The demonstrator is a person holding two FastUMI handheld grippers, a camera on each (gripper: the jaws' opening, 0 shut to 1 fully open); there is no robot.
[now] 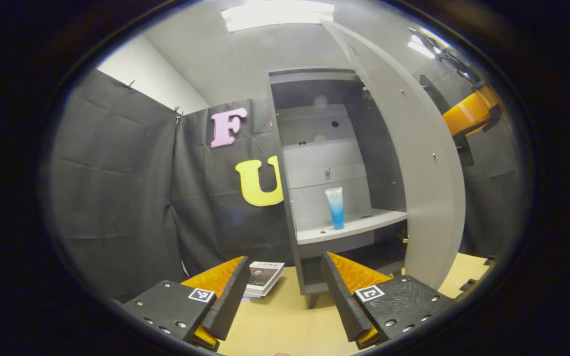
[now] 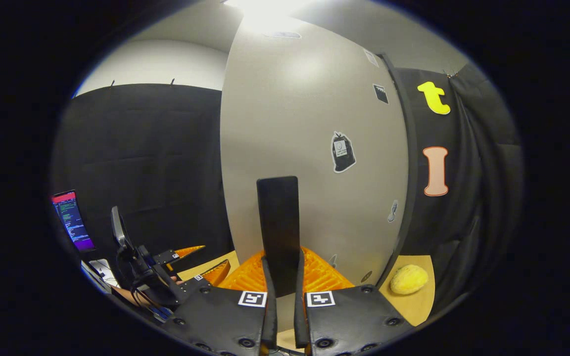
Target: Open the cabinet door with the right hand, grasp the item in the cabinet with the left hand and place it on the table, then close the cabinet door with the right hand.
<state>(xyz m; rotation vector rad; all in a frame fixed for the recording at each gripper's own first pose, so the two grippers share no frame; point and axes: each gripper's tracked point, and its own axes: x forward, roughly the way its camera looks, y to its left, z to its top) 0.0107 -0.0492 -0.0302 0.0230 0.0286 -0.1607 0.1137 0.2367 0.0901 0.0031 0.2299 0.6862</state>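
Ahead of the spread left tongs, the grey cabinet stands open, with free room above its white shelf around the upright blue-and-white tube. The swung-out grey door walls off the right side. A stack of booklets lies on the wooden surface just ahead-left. The right tongs clamp the door's black handle; a yellow sponge lies to their right.
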